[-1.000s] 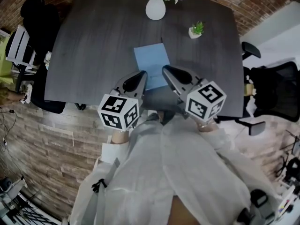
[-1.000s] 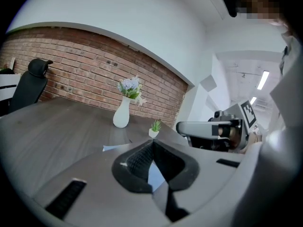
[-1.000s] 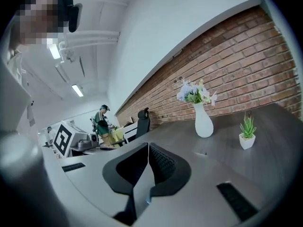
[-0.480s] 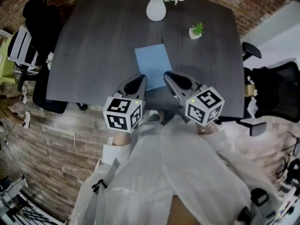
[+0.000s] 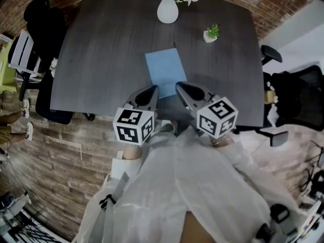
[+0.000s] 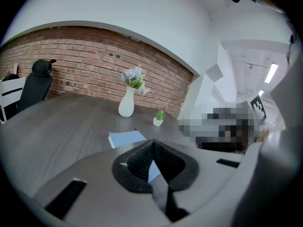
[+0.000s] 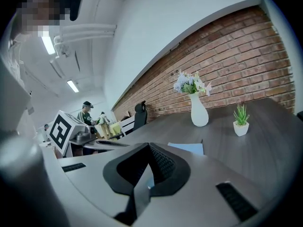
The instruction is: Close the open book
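The book (image 5: 165,71) has a light blue cover and lies shut and flat on the dark grey table (image 5: 101,49), near the middle. It also shows ahead of the jaws in the left gripper view as the book (image 6: 127,138) and in the right gripper view as the book (image 7: 188,148). My left gripper (image 5: 153,89) is shut and empty, just short of the book's near left corner. To its right my right gripper (image 5: 178,86) is also shut with nothing held, at the book's near edge. Their jaw tips, left gripper (image 6: 152,143) and right gripper (image 7: 149,148), meet.
A white vase of flowers (image 5: 167,9) stands at the table's far edge, a small potted plant (image 5: 211,33) to its right. Office chairs stand at the left (image 5: 35,14) and right (image 5: 293,95) of the table. People are at desks in the background (image 7: 87,112).
Both grippers have sunk a little and drawn back towards the table's near edge. The book has not moved.
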A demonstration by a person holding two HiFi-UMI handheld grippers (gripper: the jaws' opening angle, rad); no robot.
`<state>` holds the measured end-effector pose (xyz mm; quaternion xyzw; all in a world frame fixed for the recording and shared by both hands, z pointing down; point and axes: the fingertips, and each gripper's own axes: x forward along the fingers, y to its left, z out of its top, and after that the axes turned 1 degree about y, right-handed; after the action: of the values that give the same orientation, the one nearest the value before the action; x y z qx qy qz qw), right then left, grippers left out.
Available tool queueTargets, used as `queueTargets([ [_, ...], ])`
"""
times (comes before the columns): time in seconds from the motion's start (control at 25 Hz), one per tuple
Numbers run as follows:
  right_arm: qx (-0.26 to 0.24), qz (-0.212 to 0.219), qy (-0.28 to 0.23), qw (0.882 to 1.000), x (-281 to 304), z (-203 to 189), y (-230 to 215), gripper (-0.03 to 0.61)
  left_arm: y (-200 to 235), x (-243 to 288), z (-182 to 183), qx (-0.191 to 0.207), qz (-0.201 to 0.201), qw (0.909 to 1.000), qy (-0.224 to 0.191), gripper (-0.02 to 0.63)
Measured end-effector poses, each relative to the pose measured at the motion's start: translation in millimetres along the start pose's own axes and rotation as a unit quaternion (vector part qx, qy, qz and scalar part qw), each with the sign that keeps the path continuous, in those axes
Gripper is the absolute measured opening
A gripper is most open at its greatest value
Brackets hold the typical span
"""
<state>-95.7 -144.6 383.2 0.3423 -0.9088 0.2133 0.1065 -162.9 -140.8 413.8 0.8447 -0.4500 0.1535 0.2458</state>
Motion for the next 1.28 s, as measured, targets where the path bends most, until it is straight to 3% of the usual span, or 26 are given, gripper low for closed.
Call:
queueTargets([
  [1.28, -0.008, 0.025, 0.021, 0.999, 12, -8, 7, 0.005, 0, 3, -10, -0.014, -0.024, 0.9996, 0.007, 0.005],
])
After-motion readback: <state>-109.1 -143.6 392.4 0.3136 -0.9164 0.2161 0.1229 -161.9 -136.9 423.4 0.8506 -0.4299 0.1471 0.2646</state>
